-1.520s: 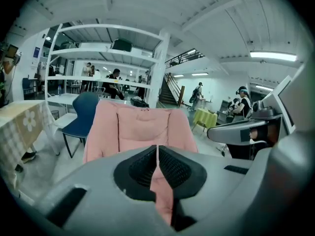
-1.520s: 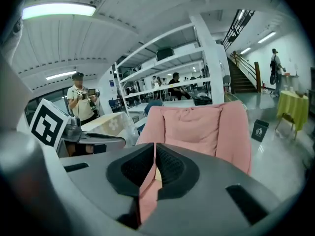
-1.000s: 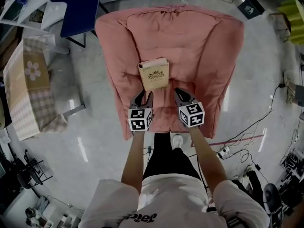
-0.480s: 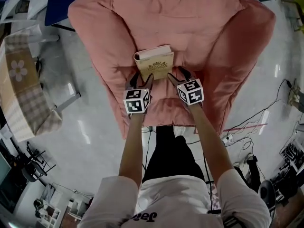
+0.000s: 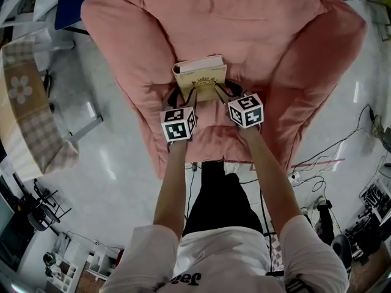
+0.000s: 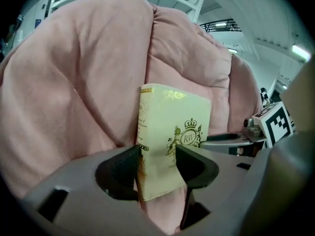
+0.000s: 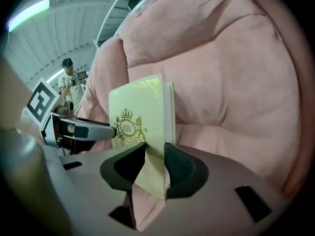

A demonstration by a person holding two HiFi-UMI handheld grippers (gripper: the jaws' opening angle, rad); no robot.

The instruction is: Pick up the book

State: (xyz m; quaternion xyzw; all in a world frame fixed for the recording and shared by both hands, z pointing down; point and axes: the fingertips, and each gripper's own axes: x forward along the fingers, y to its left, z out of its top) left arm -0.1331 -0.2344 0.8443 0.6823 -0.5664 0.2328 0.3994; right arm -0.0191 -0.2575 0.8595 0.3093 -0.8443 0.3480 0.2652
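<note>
Your left gripper (image 5: 185,95) (image 6: 157,154) has its jaws wide and closing. The lower spine-side corner of the cream hardback book (image 5: 200,78) (image 6: 172,122) with the gold crest stands between them. One jaw is at the spine and the other is across the front cover, but no press on the book shows.

Your right gripper (image 5: 227,91) (image 7: 155,149) is about half open and its jaws are closing too. They have the book's (image 7: 140,112) other lower corner, on the page-edge side. The gap is filled, one pad on the cover and one on the back, and both look to touch.

In the head view the two grippers sit side by side at the book's lower edge, with their marker cubes (image 5: 178,123) (image 5: 245,110) just behind. Each gripper view shows the other gripper's finger reaching in from the side.

The book stands on its lower edge on the seat of the big pink padded armchair (image 5: 256,35). It leans back against the backrest, cover toward you and spine on your left.

The chair stands on a glossy grey floor (image 5: 110,163). A table under a checked cloth with a flower print (image 5: 24,108) is well apart on your left. Black cables (image 5: 317,163) trail across the floor on your right.
</note>
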